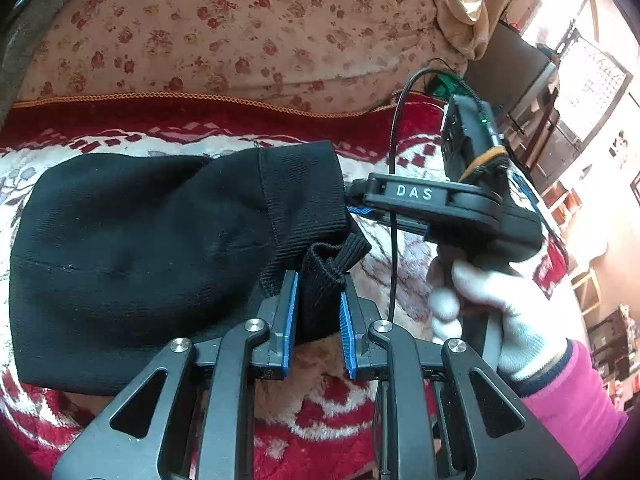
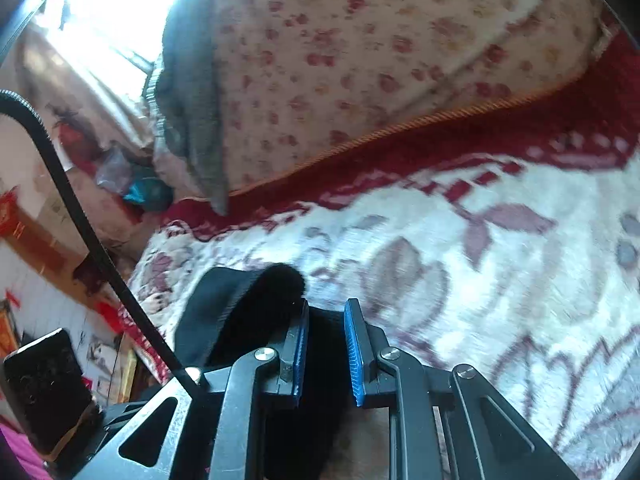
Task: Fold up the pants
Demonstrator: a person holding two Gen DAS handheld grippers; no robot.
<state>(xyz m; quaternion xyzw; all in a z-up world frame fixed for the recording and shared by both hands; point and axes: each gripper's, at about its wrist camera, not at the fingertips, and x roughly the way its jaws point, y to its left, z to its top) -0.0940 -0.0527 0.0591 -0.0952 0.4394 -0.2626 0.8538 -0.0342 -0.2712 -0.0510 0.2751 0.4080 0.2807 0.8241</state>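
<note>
The black pants [image 1: 144, 248] lie folded in a thick bundle on the red and white blanket [image 1: 400, 272], with the ribbed cuffs toward the right. My left gripper [image 1: 318, 280] has its blue pads around one ribbed cuff [image 1: 324, 276], jaws a little apart with the cloth between them. My right gripper [image 1: 352, 204] reaches in from the right, held by a white-gloved hand [image 1: 492, 304], its tips at the other cuff's edge. In the right wrist view my right gripper [image 2: 326, 312] has black cloth [image 2: 248, 304] between its blue pads and bunched over the left finger.
A floral cushion [image 1: 224, 28] lies behind the pants along the blanket's far edge, and shows in the right wrist view [image 2: 380, 60] with a grey cloth [image 2: 188, 92] draped on its left. A black cable [image 1: 394, 216] hangs between the grippers. Furniture and a window stand at the far right.
</note>
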